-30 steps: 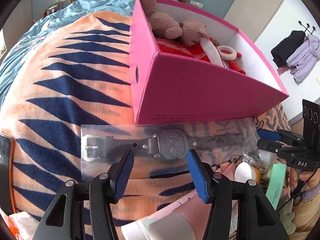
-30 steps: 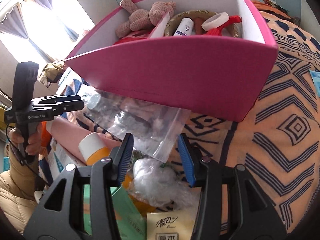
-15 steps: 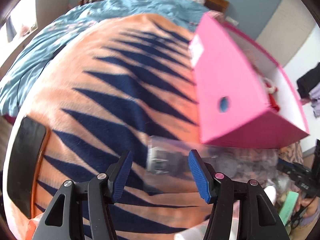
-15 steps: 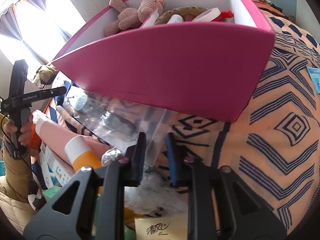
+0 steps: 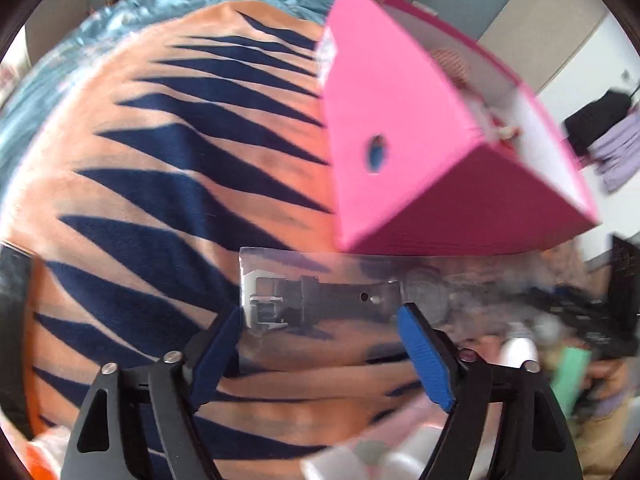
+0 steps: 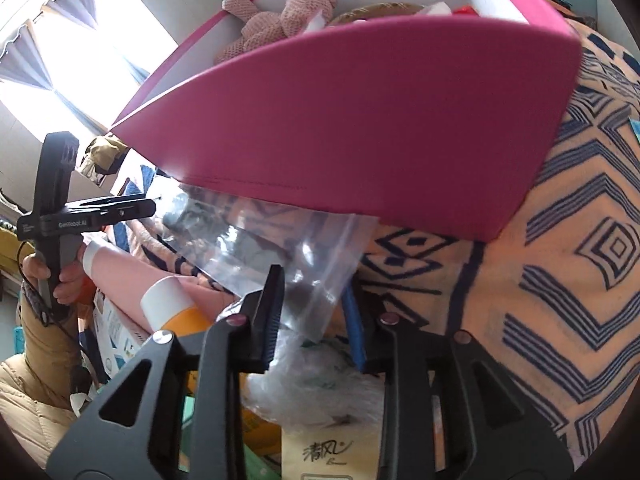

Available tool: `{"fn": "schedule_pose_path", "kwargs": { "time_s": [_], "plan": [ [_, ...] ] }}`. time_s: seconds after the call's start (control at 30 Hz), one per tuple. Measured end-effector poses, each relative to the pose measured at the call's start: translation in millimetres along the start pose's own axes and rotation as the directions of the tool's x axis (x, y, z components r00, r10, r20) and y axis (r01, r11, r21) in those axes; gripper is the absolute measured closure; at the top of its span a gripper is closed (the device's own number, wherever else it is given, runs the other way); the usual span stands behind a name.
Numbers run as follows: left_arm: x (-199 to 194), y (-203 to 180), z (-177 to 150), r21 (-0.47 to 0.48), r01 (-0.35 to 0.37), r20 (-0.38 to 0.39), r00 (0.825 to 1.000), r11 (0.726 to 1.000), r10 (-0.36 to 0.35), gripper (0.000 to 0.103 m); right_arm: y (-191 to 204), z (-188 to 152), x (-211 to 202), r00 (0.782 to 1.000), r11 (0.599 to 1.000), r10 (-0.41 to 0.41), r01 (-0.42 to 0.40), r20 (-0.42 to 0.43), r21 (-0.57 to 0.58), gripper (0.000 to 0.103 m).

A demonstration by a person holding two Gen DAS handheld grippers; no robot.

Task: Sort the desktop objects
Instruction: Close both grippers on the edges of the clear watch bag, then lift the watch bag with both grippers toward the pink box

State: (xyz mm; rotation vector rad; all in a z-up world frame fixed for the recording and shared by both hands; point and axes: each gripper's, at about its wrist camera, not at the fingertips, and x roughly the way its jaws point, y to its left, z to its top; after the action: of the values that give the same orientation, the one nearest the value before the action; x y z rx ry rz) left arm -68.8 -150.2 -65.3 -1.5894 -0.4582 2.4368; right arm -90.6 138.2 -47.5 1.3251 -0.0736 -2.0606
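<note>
While the left gripper (image 5: 320,344) stands wide open and grips nothing, its 2 blue pads flank the near edge of a clear bag (image 5: 320,304) without touching it. Bag: flat on the orange-and-navy blanket (image 5: 152,184), holding a black watch (image 5: 316,300), buckle end leftward. Right gripper (image 6: 314,312): jaws partly closed, a corner of the same bag between them; contact with the pads cannot be told. Near it: crumpled plastic wrap (image 6: 320,384), a tissue pack (image 6: 328,456), a pink tube with a white cap (image 6: 160,296). Beyond: pink box (image 6: 360,128), its front wall just behind the bag, containing a knitted bear (image 6: 280,20).
</note>
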Motion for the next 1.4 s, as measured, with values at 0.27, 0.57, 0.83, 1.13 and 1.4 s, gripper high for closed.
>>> {"fn": "schedule_pose_path", "kwargs": {
  "time_s": [0.27,0.57,0.83,1.13,1.4],
  "plan": [
    [-10,1,-5,-0.018,0.142,0.052,0.989,0.99,-0.141,0.028,-3,-5,-14,0.998,0.999,-0.054,0.054,0.044,-0.002,0.087],
    [-2,-8,-7,0.007,0.08,0.004,0.997,0.997,-0.08,0.046,-7,-7,-21,0.997,0.999,-0.019,0.016,0.076,0.032,0.087],
    [-39,-27,-11,0.063,0.14,0.123,0.982,0.988,-0.146,0.074,4,-12,-36,0.991,1.0,-0.003,0.001,0.132,0.014,0.092],
    [2,-37,0,0.021,0.231,0.001,0.973,0.973,-0.231,0.044,-7,-18,-36,0.992,0.999,-0.017,0.011,0.124,0.053,0.092],
    [-2,-49,-9,0.048,0.118,0.048,0.992,0.992,-0.12,0.095,-5,-20,-46,0.987,0.998,-0.003,-0.006,0.159,0.056,0.093]
  ]
}}
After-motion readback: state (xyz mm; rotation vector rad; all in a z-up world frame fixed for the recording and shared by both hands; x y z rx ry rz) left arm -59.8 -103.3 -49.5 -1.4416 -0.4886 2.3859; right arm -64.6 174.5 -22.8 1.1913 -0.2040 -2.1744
